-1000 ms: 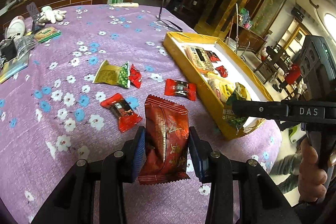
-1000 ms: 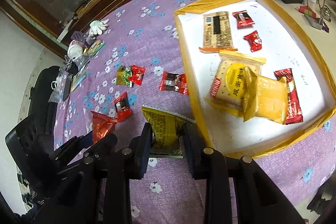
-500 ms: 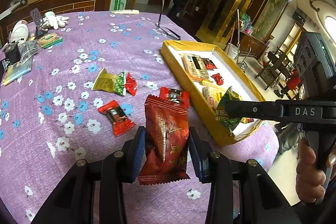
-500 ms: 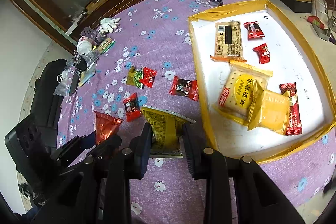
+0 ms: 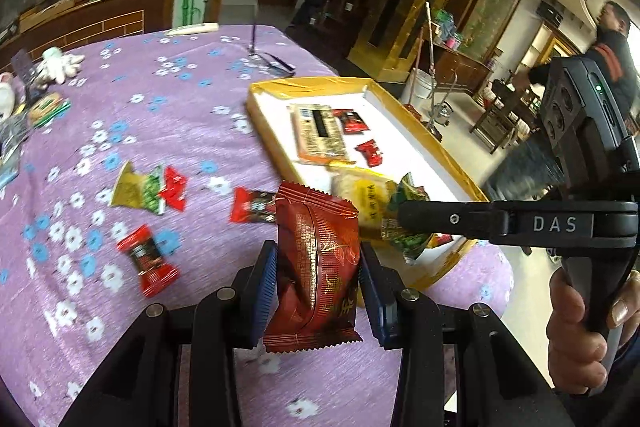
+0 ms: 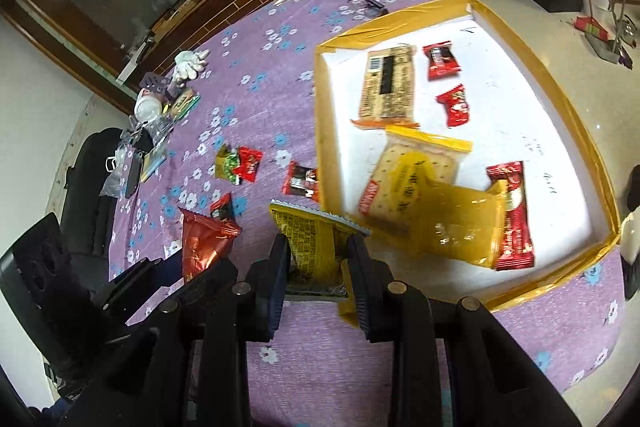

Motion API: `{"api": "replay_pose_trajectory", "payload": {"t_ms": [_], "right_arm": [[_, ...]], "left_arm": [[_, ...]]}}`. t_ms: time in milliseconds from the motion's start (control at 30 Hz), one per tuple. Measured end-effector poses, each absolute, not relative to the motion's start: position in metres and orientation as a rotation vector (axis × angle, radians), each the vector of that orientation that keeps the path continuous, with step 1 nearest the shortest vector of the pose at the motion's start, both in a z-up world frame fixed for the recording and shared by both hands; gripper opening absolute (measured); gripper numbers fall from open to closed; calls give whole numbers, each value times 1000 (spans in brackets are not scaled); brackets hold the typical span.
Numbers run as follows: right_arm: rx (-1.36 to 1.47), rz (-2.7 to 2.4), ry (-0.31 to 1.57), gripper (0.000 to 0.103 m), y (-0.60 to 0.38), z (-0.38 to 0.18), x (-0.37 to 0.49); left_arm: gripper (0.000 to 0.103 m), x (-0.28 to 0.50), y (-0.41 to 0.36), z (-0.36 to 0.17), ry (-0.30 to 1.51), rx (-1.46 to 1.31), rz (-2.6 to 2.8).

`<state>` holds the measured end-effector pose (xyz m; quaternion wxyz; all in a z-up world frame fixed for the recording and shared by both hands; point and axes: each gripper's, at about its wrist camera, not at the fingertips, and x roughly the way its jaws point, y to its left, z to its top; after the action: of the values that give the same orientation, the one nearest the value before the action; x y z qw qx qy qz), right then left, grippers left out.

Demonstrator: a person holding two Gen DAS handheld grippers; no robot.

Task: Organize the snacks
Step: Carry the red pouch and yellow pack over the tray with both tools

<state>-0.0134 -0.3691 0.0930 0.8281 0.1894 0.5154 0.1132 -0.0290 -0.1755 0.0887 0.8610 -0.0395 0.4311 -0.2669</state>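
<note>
Pinching a red snack packet (image 5: 316,267) upright, your left fingers (image 5: 276,291) hang above the purple floral counter (image 5: 120,99), just short of the yellow-rimmed tray (image 5: 272,143) ahead and to their right. Your right fingers (image 6: 280,267) clamp a yellow-green packet (image 6: 316,239) beside the tray's near left wall, the white tray floor (image 6: 520,99) open beyond them on the right. Loose candies (image 5: 148,259) lie left of your left fingers. Only the right view shows the tray's whole floor and its far corner; only the left view shows your hand (image 5: 580,339) on the right handle.
</note>
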Motion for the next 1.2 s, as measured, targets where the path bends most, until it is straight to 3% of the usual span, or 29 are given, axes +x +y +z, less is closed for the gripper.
{"api": "replay_pose_trajectory", "payload": {"t_ms": [1200], "right_arm": [[538, 31, 1120, 29, -506, 70, 10]], "left_arm": [[41, 16, -312, 64, 964, -29, -688]]}}
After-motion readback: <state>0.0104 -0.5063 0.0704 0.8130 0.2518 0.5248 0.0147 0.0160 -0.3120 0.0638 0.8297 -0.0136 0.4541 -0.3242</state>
